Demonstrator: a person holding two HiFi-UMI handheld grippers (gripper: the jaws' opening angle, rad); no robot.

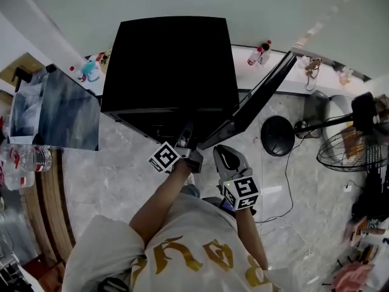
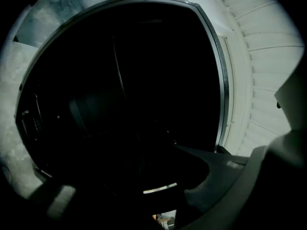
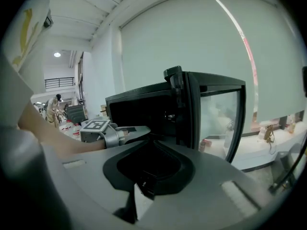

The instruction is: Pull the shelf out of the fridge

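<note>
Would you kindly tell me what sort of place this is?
Probably an indoor workroom or test space, not a kitchen: a black fridge stands on a tiled floor near a floor fan.

Soft, even daylight fills the head view. The pale marble floor (image 1: 121,175) in front of the black box-shaped fridge (image 1: 170,59) is bright and has only weak shadows. The left gripper view, looking into the fridge, is almost all black and details are lost. The right gripper view is clear, and a small ceiling lamp (image 3: 57,54) glows far left of the fridge. All views bend at the edges, with dark corners.
</note>
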